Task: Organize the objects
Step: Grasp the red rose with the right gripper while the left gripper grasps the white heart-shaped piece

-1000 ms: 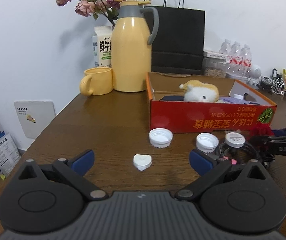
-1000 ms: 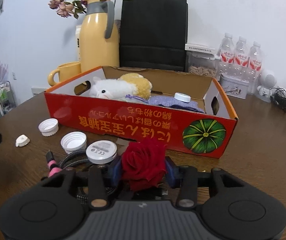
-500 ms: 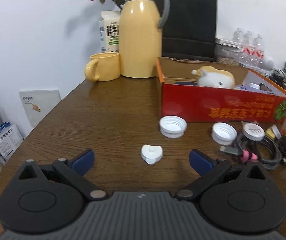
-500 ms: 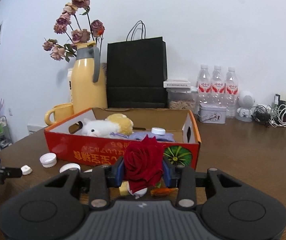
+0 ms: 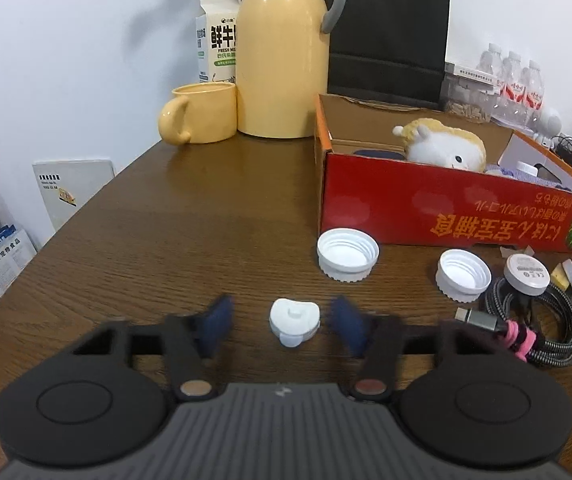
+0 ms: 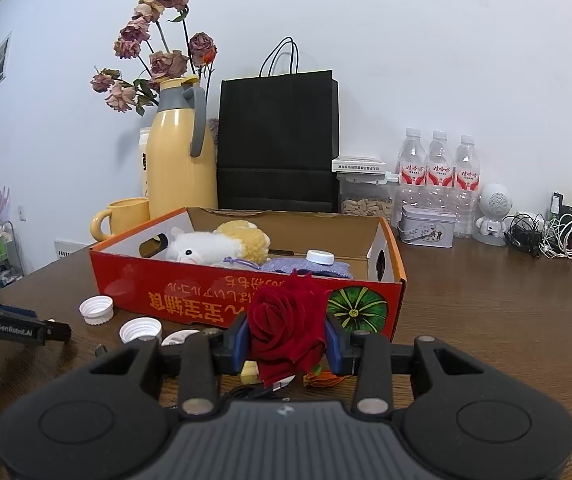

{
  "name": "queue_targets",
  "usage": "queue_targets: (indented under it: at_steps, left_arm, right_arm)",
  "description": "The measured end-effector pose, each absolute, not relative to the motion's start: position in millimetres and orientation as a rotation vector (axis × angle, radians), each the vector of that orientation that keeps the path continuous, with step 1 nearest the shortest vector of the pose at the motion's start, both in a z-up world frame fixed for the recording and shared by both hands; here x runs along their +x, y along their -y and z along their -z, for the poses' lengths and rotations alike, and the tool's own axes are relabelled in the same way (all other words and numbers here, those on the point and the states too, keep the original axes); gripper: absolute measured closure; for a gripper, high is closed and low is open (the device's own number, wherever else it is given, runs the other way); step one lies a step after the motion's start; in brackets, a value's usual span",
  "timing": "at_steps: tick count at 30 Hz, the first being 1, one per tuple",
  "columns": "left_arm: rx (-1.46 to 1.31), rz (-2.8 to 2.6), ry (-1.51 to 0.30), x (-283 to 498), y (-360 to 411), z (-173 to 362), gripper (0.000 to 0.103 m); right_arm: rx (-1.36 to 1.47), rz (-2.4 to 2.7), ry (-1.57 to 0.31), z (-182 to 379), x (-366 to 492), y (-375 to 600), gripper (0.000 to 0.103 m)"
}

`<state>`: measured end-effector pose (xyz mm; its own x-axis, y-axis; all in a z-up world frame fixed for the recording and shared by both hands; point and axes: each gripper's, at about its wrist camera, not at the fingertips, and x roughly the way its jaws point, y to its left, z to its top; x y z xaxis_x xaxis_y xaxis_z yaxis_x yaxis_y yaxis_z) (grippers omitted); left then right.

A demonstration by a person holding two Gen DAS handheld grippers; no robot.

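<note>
A deep red rose (image 6: 288,322) sits against blue gripper pads (image 6: 333,345). The cardboard box (image 5: 446,220) is red with orange lettering and a green pumpkin print. A pale yellow thermos (image 5: 282,52) has a grey handle beside a matching yellow mug (image 5: 202,114). White caps (image 5: 348,254) dot the dark brown wood-grain table (image 5: 206,220); the paper bag (image 6: 278,140) is black.

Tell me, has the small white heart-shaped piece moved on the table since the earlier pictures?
No. The small white heart-shaped piece keeps its place left of and nearer than the white cap.
</note>
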<state>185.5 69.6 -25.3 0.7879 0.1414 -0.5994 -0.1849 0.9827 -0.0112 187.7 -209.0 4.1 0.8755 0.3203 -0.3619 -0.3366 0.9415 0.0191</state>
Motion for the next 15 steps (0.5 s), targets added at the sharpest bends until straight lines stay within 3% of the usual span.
queue_targets:
  at_steps: [1,15]
  left_arm:
    - [-0.069,-0.174,-0.637,184.7,-68.5,25.1,0.076]
    - [-0.061,-0.142,-0.554,174.2,-52.7,13.8,0.076]
  right_arm:
    - [-0.046,-0.344,-0.371,-4.1,187.4,208.5,0.067]
    - [-0.064,-0.344,-0.374,-2.8,187.7,205.1,0.067]
